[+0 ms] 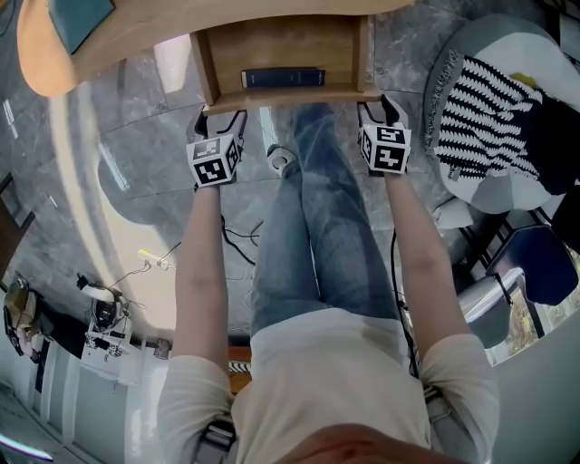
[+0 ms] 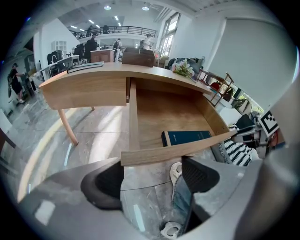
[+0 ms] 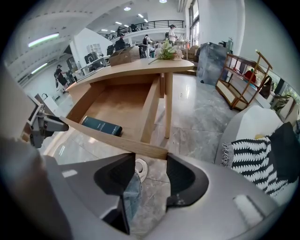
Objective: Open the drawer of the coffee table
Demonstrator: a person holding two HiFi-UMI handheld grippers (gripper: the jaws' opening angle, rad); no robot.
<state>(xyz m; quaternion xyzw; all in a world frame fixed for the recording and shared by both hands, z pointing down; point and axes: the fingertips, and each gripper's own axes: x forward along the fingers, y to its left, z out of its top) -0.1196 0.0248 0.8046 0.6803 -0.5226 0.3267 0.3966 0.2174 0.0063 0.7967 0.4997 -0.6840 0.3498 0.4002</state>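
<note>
The light wooden coffee table (image 1: 136, 27) has its drawer (image 1: 272, 45) pulled well out toward me. A dark blue book (image 1: 283, 78) lies inside against the front panel (image 1: 290, 98). My left gripper (image 1: 222, 116) sits at the panel's left corner and my right gripper (image 1: 381, 107) at its right corner. In the left gripper view the jaws (image 2: 152, 180) stand wide apart, with the panel's edge (image 2: 173, 152) just past their tips and only floor between them. The right gripper (image 3: 150, 176) is likewise open just under the panel (image 3: 117, 140). The book (image 3: 101, 125) shows in that view too.
My legs in jeans (image 1: 317, 208) and white shoes (image 1: 283, 161) stand between the grippers, under the drawer. A chair with a black-and-white striped blanket (image 1: 494, 109) is to the right. The floor is grey marble. Cables and small equipment (image 1: 104, 317) lie at the lower left.
</note>
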